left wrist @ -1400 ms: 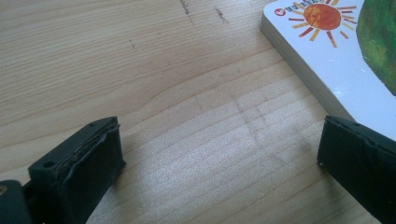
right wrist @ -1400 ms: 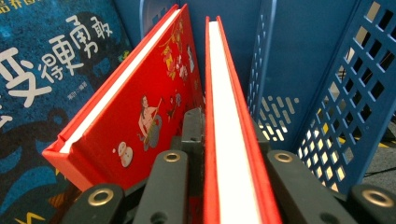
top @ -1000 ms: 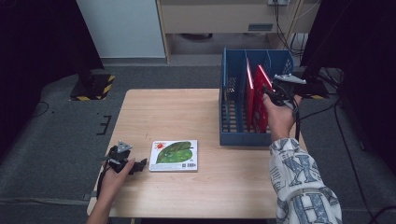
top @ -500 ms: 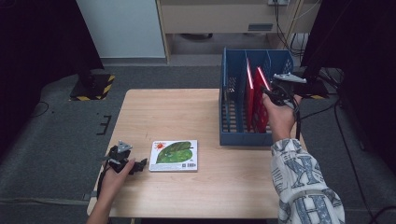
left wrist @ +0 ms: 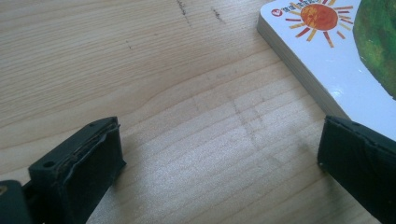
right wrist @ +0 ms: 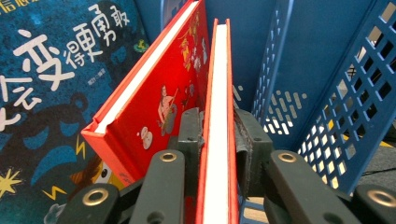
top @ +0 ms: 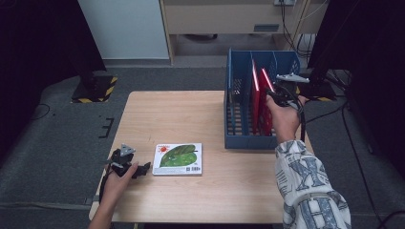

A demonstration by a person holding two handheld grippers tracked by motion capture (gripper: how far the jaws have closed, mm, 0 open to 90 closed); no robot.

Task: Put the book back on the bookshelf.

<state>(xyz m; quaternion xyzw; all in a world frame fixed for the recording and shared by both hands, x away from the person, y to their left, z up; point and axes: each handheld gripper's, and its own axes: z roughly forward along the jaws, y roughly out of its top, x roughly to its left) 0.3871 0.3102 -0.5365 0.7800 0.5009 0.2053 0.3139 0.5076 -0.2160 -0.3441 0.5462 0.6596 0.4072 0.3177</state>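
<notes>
Resting at the table's (top: 210, 119) near-left corner, the left gripper (top: 143, 167) lies just left of the leaf-cover book (top: 177, 159), which is the landmark for the rest. Its jaws stand wide apart with bare wood between them, holding nothing. The left gripper view has one jaw well clear of the book and the other close beside the book's near corner; whether it touches is not clear. That view also brings out the book's thick white page block and a painted orange sun, while the high view gives the whole cover: white, with a large green leaf, lying flat. Open tabletop stretches beyond the book to the far edge, and a strip of wood separates it from the blue crate (top: 234, 114) to its right. Right of the book and farther back, the crate stands at the table's right edge with slotted walls and upright dividers. Inside it the right gripper (top: 276, 95) is clamped on the top edge of a thin red book (right wrist: 217, 116), held upright. The right gripper view shows both pads pressing its red covers, white pages between. It also shows a second red book (right wrist: 154, 88) leaning just beside it, and a dark blue book (right wrist: 51, 93) behind, details the high view cannot resolve.
</notes>
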